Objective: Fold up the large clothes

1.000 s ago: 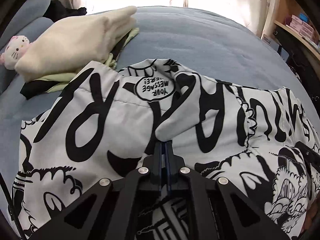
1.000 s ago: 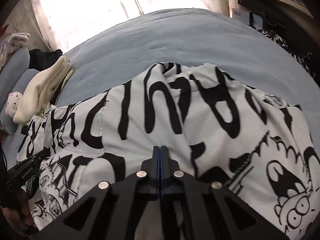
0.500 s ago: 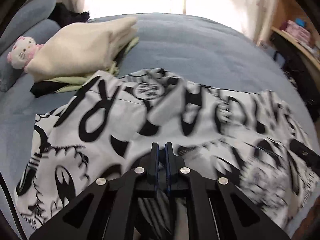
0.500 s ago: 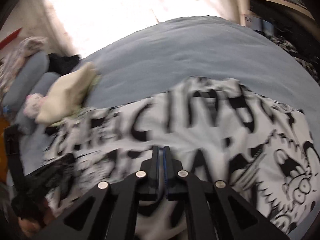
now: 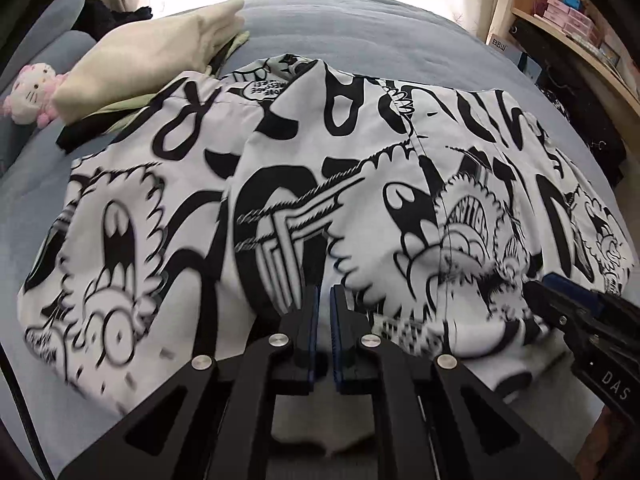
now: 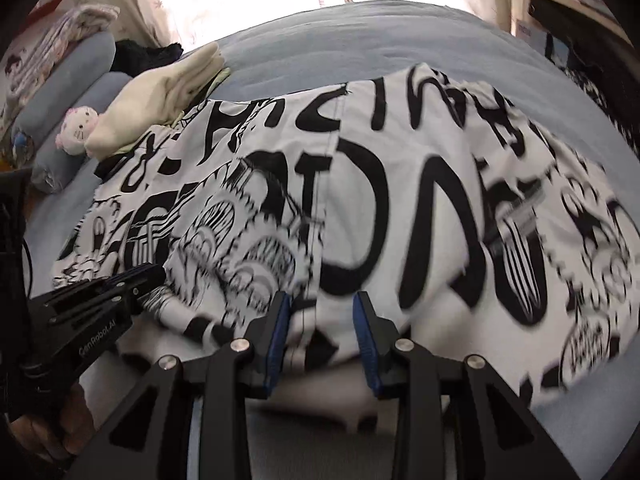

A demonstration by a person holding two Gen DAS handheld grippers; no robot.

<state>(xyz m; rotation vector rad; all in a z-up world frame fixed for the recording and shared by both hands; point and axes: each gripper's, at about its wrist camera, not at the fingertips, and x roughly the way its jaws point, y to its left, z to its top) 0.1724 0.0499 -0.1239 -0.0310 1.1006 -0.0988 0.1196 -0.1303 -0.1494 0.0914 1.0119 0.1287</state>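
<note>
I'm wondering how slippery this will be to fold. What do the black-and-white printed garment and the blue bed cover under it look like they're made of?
Printed garment: probably a thin, smooth woven fabric, cotton or polyester, matte; it shows crisp stitched seams and soft creases. Which fibre is not certain.

Bed cover: looks like a soft, slightly fuzzy matte textile, perhaps brushed cotton or fleece, with an even, shine-free surface.

"GenRobot.AI" stands on the left gripper [image 6: 150, 278]; "DAS" shows on the right gripper [image 5: 538, 300]. The garment's [image 5: 360, 168] speech-bubble lettering is too small to read.
</note>
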